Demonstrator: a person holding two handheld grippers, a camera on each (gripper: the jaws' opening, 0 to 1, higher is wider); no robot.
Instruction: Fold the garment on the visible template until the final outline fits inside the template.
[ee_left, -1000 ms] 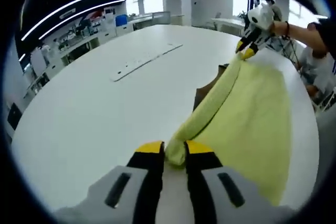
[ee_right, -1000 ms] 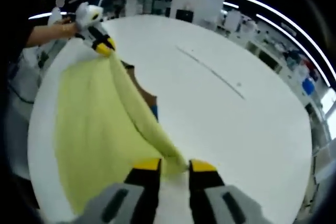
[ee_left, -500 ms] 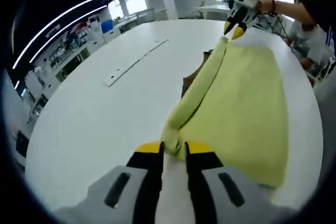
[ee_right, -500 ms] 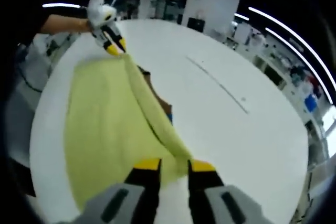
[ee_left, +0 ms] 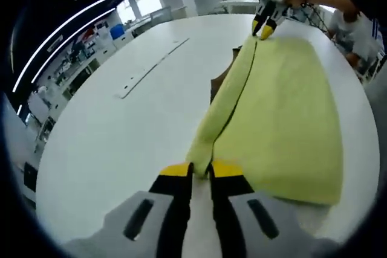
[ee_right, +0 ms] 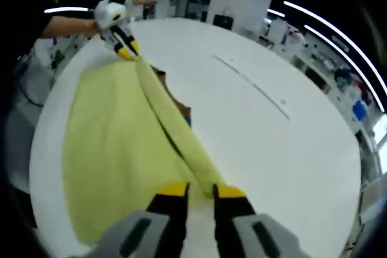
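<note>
Your left tool (ee_left: 200,169) is closed on one end of the yellow garment (ee_left: 284,107), its yellow-tipped jaws pinching a fold of cloth. Your right tool (ee_right: 199,188) grips the other end the same way, jaws nearly together with the cloth between them. The garment lies spread on the white bench (ee_left: 121,131), one long edge rolled over into a ridge that runs from tool to tool. A brown template (ee_left: 219,83) peeks out from under that ridge on the side away from the spread cloth. A thin strip (ee_left: 151,69) lies on the bench, well apart from the garment.
</note>
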